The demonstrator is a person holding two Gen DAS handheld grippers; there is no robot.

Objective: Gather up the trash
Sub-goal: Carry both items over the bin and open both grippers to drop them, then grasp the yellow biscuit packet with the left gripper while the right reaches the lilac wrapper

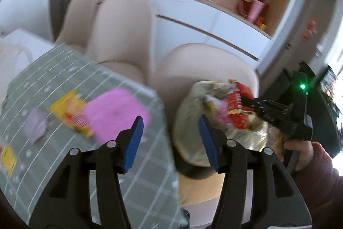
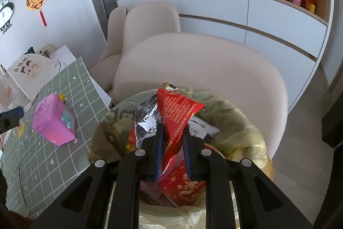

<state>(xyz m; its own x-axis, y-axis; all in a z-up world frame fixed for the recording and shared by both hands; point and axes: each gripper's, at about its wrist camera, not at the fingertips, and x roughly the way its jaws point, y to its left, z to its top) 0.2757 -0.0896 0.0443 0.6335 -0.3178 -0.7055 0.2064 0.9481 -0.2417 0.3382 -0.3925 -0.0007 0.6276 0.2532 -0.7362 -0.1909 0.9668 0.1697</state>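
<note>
My right gripper [image 2: 172,128] is shut on a red snack wrapper [image 2: 178,108], held upright over the bin's yellow-green bag [image 2: 242,121]. The bag holds foil [image 2: 148,117] and red packaging [image 2: 182,188]. In the left wrist view, the right gripper [image 1: 246,103] and its red wrapper [image 1: 235,106] hang above the bin bag [image 1: 253,138]. My left gripper [image 1: 170,121] is open with nothing between its fingers, above the table's right edge. On the green grid tablecloth [image 1: 64,70] lie a yellow wrapper [image 1: 70,111], a lilac packet [image 1: 36,126] and a pink box [image 1: 115,113].
Beige chairs [image 2: 193,61] stand behind the bin and the table. A white cabinet [image 2: 278,20] with ornaments runs along the back wall. The pink box [image 2: 53,121] sits near the cloth's [image 2: 64,156] right edge. Another yellow piece [image 1: 8,157] lies at the far left.
</note>
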